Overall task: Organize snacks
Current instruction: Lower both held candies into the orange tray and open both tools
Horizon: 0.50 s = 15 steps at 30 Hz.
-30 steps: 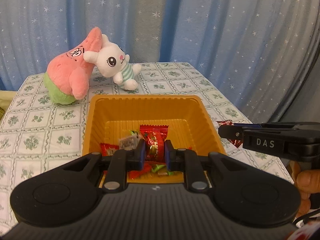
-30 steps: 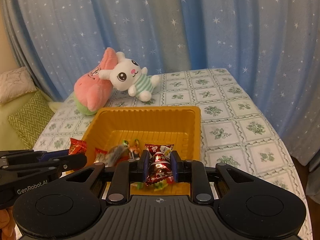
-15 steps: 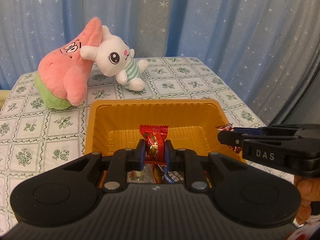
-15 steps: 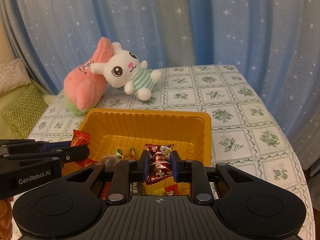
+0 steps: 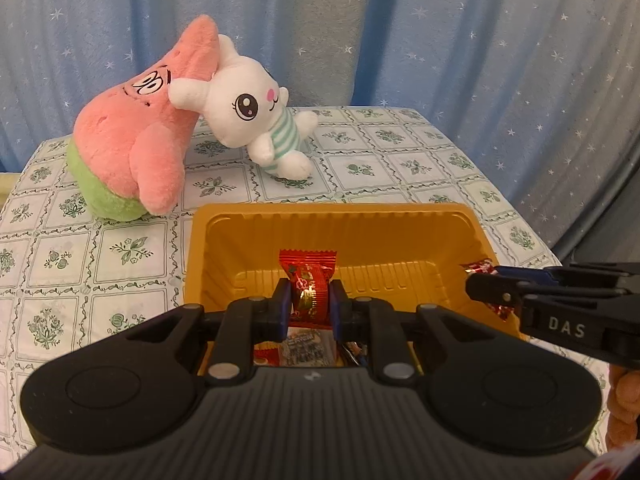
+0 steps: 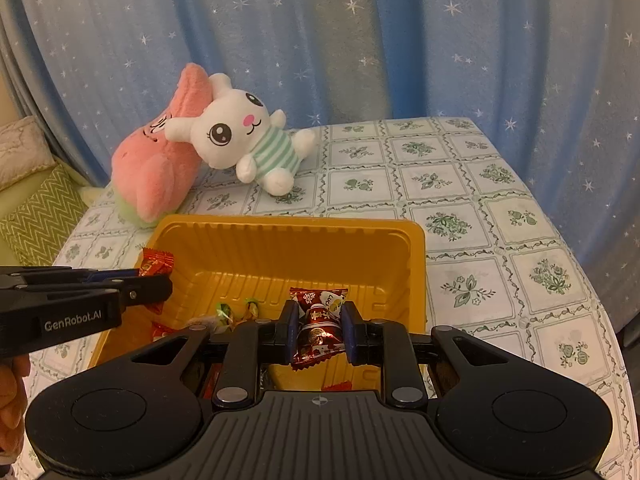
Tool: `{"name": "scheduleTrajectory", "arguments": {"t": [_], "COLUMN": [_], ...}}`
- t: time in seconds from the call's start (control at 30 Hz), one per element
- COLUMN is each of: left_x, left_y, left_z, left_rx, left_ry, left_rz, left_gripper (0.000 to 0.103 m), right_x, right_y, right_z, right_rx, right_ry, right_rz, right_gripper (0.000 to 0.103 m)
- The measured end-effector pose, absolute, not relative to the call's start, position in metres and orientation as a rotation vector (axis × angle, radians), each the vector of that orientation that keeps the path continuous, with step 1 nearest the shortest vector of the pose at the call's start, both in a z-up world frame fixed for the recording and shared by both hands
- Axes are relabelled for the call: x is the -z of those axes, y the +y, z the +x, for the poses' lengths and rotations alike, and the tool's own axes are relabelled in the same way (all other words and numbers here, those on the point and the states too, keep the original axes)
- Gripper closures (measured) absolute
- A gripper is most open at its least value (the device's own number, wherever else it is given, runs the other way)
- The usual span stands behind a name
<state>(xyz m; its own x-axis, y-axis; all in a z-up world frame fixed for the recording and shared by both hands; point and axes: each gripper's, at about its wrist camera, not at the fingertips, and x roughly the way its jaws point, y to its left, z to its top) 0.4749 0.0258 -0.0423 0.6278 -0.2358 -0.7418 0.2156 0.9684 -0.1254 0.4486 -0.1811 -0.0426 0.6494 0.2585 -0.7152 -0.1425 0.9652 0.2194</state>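
- Grippers first, nearest the cameras: the left gripper [image 5: 309,304] has its two blue-padded fingers clamped on a bright red snack packet [image 5: 309,280], which stands upright between the pads with its crimped top edge above them.
- The right gripper [image 6: 319,330] is likewise closed on a dark red snack packet [image 6: 318,322] with white and yellow print; the wrapper bulges out above and below the pads.
- Both held packets hang over the near part of the yellow tray [image 6: 280,240], a ribbed plastic box with raised walls.
- In the left wrist view, the right gripper comes in from the right edge over the tray's right wall, with a person's fingers [image 5: 624,400] behind it at the picture's edge.
- In the right wrist view, the left gripper comes in from the left over the tray's left wall.
- Loose snacks [image 6: 236,310] lie on the tray floor at its near side, partly hidden behind the gripper bodies: red wrappers and some with green twisted ends. The far half of the floor is bare.
- The tray rests on a table under a white tablecloth [image 6: 460,184] printed with green floral squares.
- Beyond the tray, at the table's far left, a pink and green star plush [image 5: 132,148] stands tilted, and a white bunny plush [image 5: 256,124] in a striped shirt leans against it, touching.
- A blue curtain [image 5: 440,40] with small stars hangs behind the table.
- Cushions [image 6: 36,208] show at the far left of the right wrist view.
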Motion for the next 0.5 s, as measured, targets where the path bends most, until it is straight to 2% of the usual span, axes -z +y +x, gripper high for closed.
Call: {"name": "scheduleTrajectory", "arguments": {"t": [0.1, 0.13, 0.17, 0.2, 0.5], "left_x": [0.046, 0.047, 0.048, 0.048, 0.051], "left_y": [0.029, 0.03, 0.032, 0.033, 0.037], "left_z": [0.48, 0.481, 0.482, 0.481, 0.472], "left_rx": [0.258, 0.245, 0.235, 0.235, 0.216], "left_ry": [0.864, 0.869, 0.867, 0.863, 0.863], "left_rz": [-0.05, -0.054, -0.056, -0.058, -0.008], "left_gripper": [0.084, 0.073, 0.058, 0.054, 0.046], "right_x": [0.043, 0.043, 0.043, 0.043, 0.044], "right_y": [-0.18, -0.18, -0.18, -0.18, -0.181], "right_z": [0.45, 0.451, 0.451, 0.451, 0.451], "right_rx": [-0.23, -0.231, -0.232, -0.233, -0.229], "right_ry": [0.836, 0.836, 0.836, 0.836, 0.844], "right_rz": [0.151, 0.152, 0.152, 0.152, 0.155], "right_gripper": [0.08, 0.08, 0.08, 0.08, 0.08]}}
